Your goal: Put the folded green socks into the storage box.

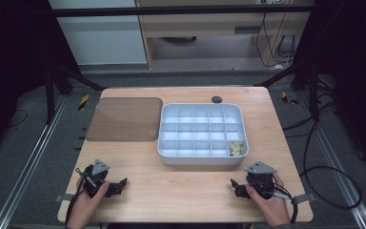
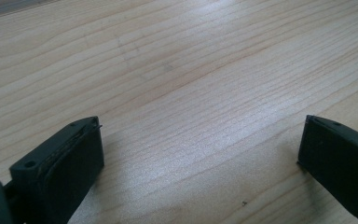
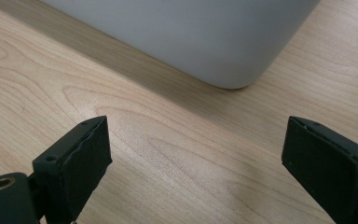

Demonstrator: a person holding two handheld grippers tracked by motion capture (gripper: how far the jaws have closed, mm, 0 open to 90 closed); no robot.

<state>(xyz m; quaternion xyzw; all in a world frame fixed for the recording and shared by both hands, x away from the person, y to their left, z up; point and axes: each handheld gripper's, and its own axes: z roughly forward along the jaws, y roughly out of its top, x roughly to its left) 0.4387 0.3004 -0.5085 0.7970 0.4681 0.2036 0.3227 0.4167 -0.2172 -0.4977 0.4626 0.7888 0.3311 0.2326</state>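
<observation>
A white compartment tray sits in the middle of the wooden table, slightly right. Its near right compartment holds small yellowish pieces. Low at the front left, my left gripper rests on the table, held by a hand. In the left gripper view the left gripper is open over bare wood. At the front right, my right gripper is held by the other hand. The right gripper stands open with nothing between its jaws, and the tray's rounded corner lies just ahead.
A brownish translucent lid lies flat to the left of the tray. A small dark round hole marks the table behind the tray. Cables run on the floor to the right. Bare wood lies between the two grippers.
</observation>
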